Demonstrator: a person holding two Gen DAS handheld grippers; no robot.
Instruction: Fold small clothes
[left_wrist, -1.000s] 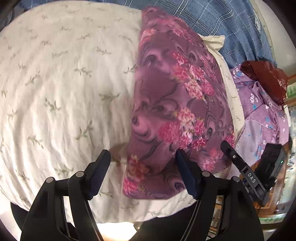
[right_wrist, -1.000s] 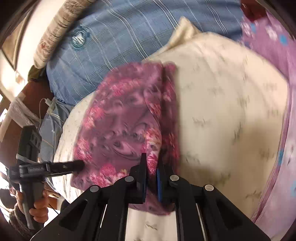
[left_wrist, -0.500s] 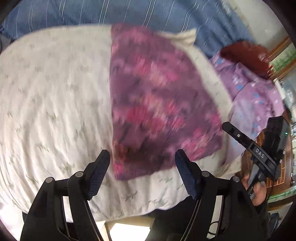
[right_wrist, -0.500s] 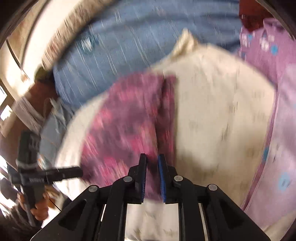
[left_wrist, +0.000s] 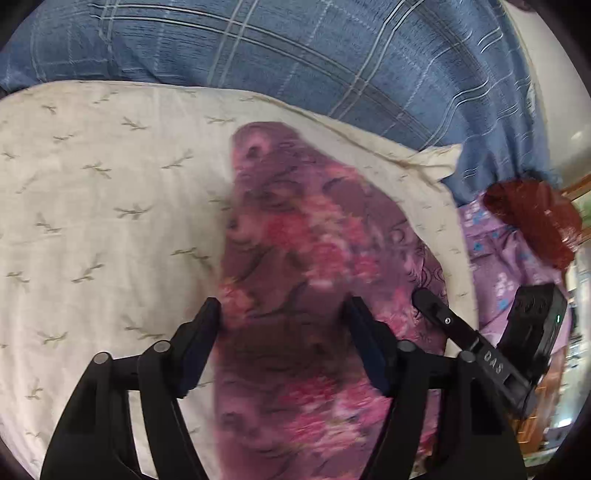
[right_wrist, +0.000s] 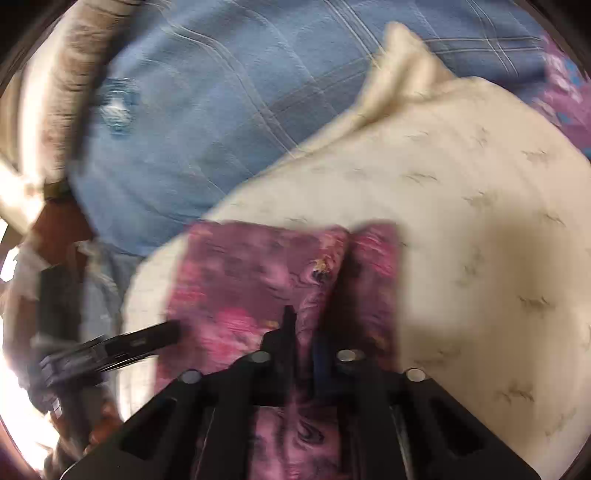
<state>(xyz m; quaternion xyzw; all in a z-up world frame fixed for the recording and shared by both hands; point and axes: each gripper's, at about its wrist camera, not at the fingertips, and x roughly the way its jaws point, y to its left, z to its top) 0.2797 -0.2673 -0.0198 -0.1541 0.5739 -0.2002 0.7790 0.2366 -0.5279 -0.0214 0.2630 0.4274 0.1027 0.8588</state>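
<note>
A purple garment with pink flowers (left_wrist: 314, 266) lies on a cream pillow (left_wrist: 110, 221). My left gripper (left_wrist: 284, 332) is open, its fingers on either side of the garment's near end, which spreads under and past them. My right gripper (right_wrist: 304, 325) is shut on a raised fold of the same garment (right_wrist: 258, 280), which drapes down between its fingers. The right gripper also shows in the left wrist view (left_wrist: 454, 328), at the garment's right edge. The left gripper appears blurred in the right wrist view (right_wrist: 122, 343).
A blue checked blanket (left_wrist: 295, 55) lies behind the pillow. A lilac flowered cloth (left_wrist: 509, 266) and a dark red cloth (left_wrist: 532, 218) sit to the right. Wooden furniture (left_wrist: 546, 398) stands past the bed's right edge.
Both grippers have moved in over the garment's near end, which now reaches between and past the left fingers. The right gripper has stayed shut on the fold and pulled it closer.
</note>
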